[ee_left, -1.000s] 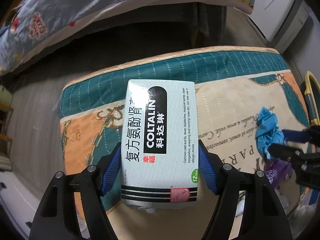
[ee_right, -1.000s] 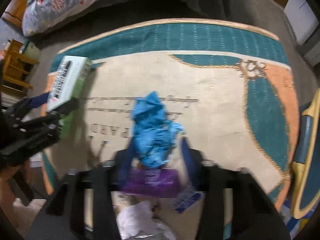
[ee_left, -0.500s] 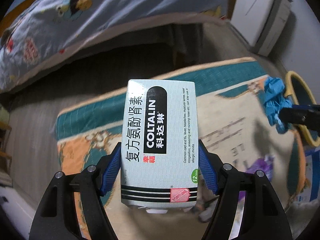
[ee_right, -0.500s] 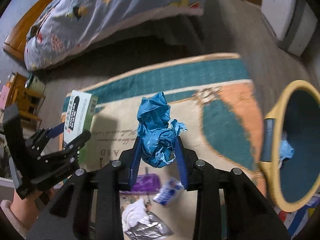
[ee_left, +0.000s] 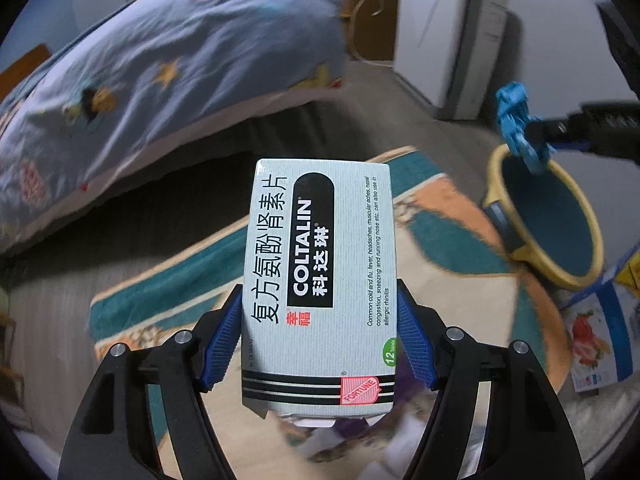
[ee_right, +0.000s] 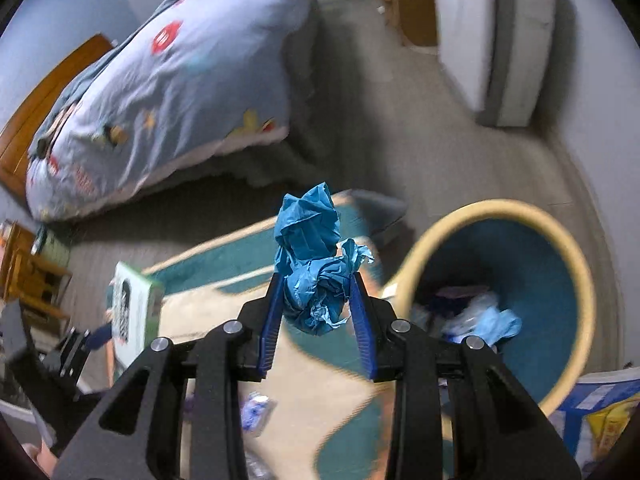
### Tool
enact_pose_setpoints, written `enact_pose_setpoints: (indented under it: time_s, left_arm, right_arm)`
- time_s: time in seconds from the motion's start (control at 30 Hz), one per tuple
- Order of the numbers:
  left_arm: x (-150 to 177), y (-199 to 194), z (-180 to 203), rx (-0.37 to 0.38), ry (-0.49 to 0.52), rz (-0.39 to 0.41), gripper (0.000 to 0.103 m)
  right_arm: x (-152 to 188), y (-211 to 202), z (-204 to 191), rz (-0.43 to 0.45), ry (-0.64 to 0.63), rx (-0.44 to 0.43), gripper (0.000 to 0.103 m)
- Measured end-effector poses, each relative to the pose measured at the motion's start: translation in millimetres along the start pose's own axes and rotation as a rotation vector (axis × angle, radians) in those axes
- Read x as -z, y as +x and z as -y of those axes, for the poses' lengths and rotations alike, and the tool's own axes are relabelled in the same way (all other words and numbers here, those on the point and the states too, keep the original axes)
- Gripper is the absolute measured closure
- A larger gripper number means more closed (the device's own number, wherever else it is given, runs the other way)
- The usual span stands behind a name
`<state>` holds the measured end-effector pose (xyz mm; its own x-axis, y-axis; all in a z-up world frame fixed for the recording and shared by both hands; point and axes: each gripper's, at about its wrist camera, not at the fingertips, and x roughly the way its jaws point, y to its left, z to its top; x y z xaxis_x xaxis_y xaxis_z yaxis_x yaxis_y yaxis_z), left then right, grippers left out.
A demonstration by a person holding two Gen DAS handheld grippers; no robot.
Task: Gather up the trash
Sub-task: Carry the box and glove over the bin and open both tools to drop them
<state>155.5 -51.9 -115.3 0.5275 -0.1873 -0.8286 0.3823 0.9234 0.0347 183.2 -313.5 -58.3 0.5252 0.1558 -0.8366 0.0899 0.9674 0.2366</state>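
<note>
the left tongs (ee_left: 320, 344) are clamped on a pale medicine box (ee_left: 320, 280), their blue pads (ee_left: 222, 344) pressed flat against its two long sides; the box stands lengthwise between them with its printed face toward the camera and its far end sticking out well past the tips. the right tongs (ee_right: 316, 312) are clamped on a crumpled wad of blue paper (ee_right: 316, 264), which bulges out above and below the pads. ahead and to the right of the right tongs sits the round bin (ee_right: 576, 248) with a yellow rim and teal inside, open side up, and some pale blue and white scraps lie at its bottom; the wad is near the rim but to its left, not over the opening in this view. in the left wrist view the right tongs reach in from the right edge, and the blue wad (ee_left: 518, 128) shows just above the far rim of the bin (ee_left: 592, 216). below both tongs lies a rug (ee_left: 448, 216) in teal, orange and cream, with small bits of litter (ee_right: 254, 412) on it near the right tongs. beyond the rug is a bed with a blue patterned cover (ee_right: 168, 92), and a white appliance (ee_left: 444, 36) stands by the wall. a printed carton (ee_left: 600, 340) lies just to the right of the bin. the surroundings are blurred.
</note>
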Motion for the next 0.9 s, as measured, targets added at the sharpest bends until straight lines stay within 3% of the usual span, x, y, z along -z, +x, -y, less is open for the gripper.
enact_pose_setpoints:
  time_s: [0.23,0.47,0.7,0.9]
  left_arm:
    - [-18.0,-2.6,54.7,0.07,0.093,0.027,0.031]
    - [-41.1,4.4,111.6,0.158,0.153,0.029,0.031]
    - [-65.7,24.7,166.7,0.239,0.211,-0.012,0.031]
    - [-78.2,48.8,202.1,0.262,0.246,-0.063,0.031]
  right_arm:
    - [-7.3,-7.3,65.0,0.017,0.109,0.103,0.071]
    - [6.0,0.2,128.0,-0.029,0.233,0.173,0.07]
    - [34.3,16.9,194.0,-0.11,0.43,0.189,0.07]
    - [35.9,17.6,201.8,-0.11,0.459,0.167,0.07]
